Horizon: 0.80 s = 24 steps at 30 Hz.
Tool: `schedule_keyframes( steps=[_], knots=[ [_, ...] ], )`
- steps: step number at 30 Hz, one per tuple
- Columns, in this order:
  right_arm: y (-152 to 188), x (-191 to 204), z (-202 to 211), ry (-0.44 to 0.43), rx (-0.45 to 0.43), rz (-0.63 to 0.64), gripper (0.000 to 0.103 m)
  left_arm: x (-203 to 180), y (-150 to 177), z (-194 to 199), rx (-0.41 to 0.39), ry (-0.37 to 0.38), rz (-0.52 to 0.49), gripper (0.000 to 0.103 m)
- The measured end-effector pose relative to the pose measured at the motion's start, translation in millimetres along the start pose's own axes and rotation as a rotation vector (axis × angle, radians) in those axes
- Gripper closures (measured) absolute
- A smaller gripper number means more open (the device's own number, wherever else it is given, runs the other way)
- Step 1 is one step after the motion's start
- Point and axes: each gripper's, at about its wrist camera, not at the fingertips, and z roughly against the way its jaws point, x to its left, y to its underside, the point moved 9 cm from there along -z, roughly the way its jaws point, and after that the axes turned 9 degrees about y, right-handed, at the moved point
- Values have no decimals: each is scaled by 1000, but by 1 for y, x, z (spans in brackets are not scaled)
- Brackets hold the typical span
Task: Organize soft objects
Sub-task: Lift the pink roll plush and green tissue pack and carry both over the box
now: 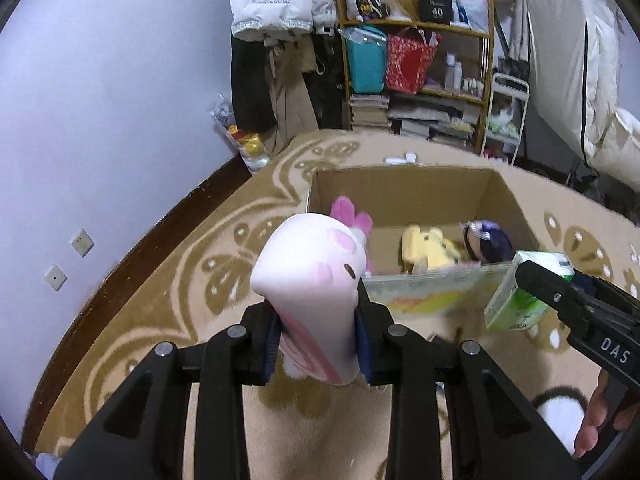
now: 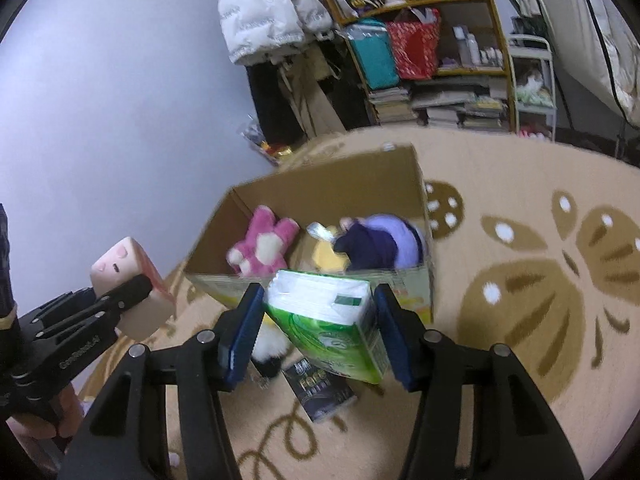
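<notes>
Clamped between the left gripper (image 1: 318,344) pads, a pink-and-white plush (image 1: 312,276) sticks up just short of the cardboard box (image 1: 400,188). Beside it, the right gripper (image 2: 320,332) grips a green tissue pack (image 2: 332,320), also held before the box, where three more plush toys (image 2: 264,246) lie.

Box contents partly hidden

The cardboard box's (image 1: 400,188) near wall hides the yellow plush's (image 1: 428,250) lower half (motion-blurred too).
</notes>
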Motion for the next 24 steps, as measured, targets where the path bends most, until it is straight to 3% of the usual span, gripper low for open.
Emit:
schedule_keyframes(
  steps=[16,24],
  knots=[
    [-79,29,-6,-35,-102,31,44,13,-75,-16,-93,-12,-21,73],
    [-85,27,-31,-20,-59,35,43,7,-81,-40,-90,22,-43,72]
  ],
)
